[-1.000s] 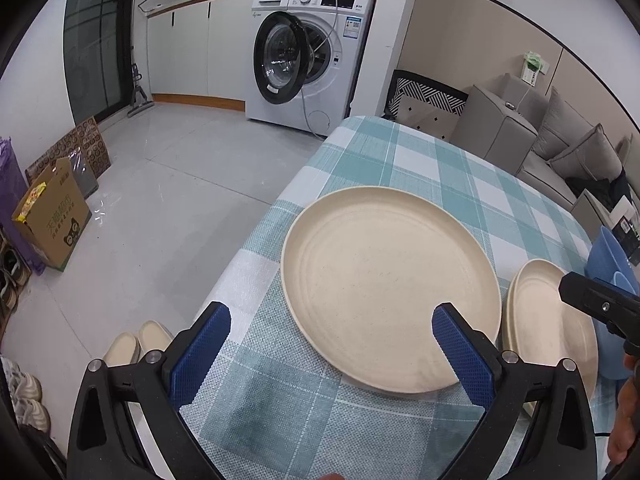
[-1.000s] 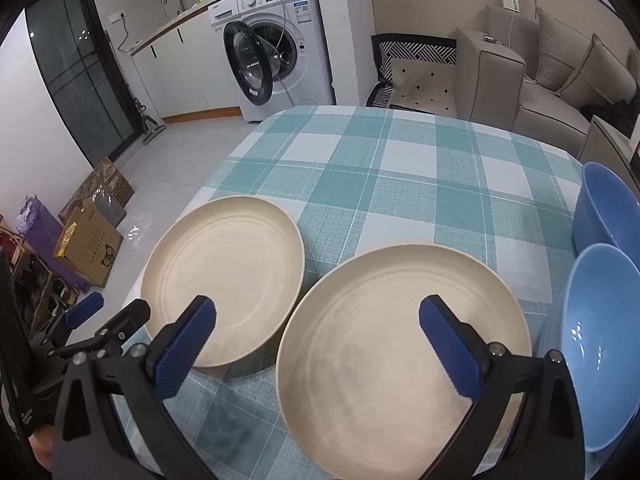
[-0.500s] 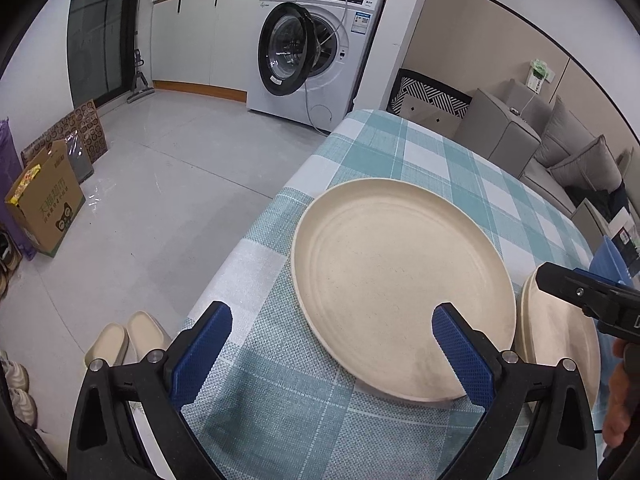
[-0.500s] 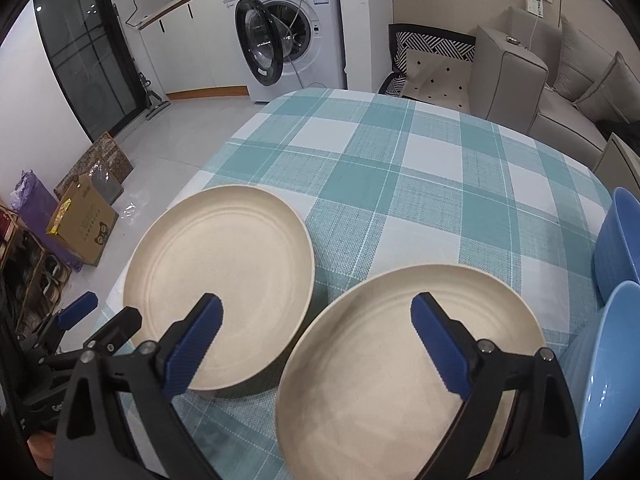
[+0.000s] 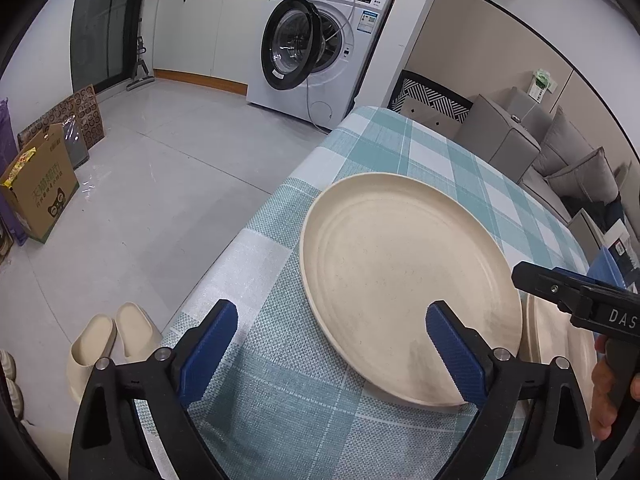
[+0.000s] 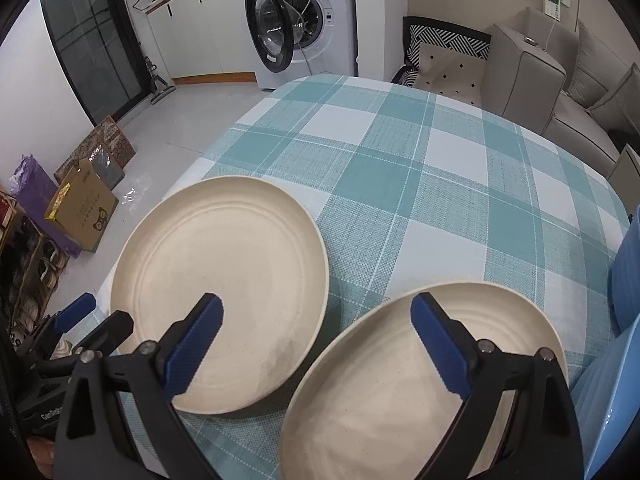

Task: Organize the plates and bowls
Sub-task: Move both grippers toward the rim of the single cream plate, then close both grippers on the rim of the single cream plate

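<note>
Two round cream plates, matte and faintly ridged, sit side by side near the edge of the teal checked tablecloth (image 6: 400,168): left plate (image 5: 404,280), right plate (image 6: 420,392). Glossy blue bowls (image 6: 624,400) crowd the right edge (only partly visible). Both the left gripper (image 5: 332,344) and right gripper (image 6: 316,340) are spread wide, holding nothing. A washing machine (image 5: 320,44) stands behind with its door open.

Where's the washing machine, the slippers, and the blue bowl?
washing machine (image 5: 320,52): left wrist view, on its open round door.
slippers (image 5: 110,344): left wrist view, on the pair's tops, on the floor.
blue bowl (image 6: 616,408): right wrist view, on its inner wall, right edge.
</note>
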A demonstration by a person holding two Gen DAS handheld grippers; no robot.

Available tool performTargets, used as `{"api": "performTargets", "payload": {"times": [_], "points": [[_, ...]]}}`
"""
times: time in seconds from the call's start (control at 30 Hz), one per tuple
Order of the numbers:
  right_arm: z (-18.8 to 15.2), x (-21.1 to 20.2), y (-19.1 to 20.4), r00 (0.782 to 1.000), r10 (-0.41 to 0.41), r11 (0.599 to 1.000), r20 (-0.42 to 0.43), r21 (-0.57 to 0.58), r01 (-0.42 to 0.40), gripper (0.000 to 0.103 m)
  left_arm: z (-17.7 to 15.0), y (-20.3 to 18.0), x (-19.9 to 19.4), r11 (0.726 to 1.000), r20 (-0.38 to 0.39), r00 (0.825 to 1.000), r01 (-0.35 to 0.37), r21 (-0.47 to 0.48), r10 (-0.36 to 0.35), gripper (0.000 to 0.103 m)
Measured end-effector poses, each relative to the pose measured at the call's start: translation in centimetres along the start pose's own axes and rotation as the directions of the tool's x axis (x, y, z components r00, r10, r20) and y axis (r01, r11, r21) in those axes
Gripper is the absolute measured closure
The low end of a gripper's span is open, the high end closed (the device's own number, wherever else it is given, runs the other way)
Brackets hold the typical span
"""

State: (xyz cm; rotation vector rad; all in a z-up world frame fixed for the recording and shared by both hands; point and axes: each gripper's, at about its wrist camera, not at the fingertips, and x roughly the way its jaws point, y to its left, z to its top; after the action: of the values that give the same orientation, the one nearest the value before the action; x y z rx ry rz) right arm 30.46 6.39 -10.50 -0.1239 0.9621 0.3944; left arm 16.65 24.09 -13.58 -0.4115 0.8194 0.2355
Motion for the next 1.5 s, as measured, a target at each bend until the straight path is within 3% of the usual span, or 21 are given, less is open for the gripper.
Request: {"api": "performTargets", "payload": {"times": [0.33,0.93,1.03,1.3,1.4,1.5], "points": [[0.8,1.2,0.4,1.0,-0.001,1.0,-0.014,-0.017,0.001,0.008,-0.3,0.2,0.8,1.0,-0.031,1.0,0.002,-0.003,-0.002,0.025],[1.7,2.5,1.3,1.0,0.01,0.999,-0.003,-0.033,-0.011,0.009,-0.5,0.2,1.1,1.0,-0.035,0.999,0.002,-0.002,-0.002,0.038],[1.9,3.0,1.4,1.0,0.011,0.999,-0.017,-0.042,-0.012,0.023,-0.5,0.3,1.1,1.0,-0.035,0.999,0.002,-0.003,-0.002,0.039],[1.8,3.8,1.4,0.999,0.014,0.999,-0.04,-0.038,-0.015,0.031,-0.5,0.5,1.1,1.0,-0.03,1.0,-0.004,-0.003,0.004,0.051],[1.6,4.2,1.3,0.998,0.013,0.999,-0.057,-0.038,-0.016,0.044,-0.5,0.7,1.1,1.0,-0.028,1.0,-0.003,-0.007,0.003,0.056],[1.5,4.4,1.3,0.998,0.005,0.999,-0.06,-0.038,-0.007,0.046,-0.5,0.7,1.1,1.0,-0.028,1.0,-0.004,-0.005,0.004,0.06]]}}
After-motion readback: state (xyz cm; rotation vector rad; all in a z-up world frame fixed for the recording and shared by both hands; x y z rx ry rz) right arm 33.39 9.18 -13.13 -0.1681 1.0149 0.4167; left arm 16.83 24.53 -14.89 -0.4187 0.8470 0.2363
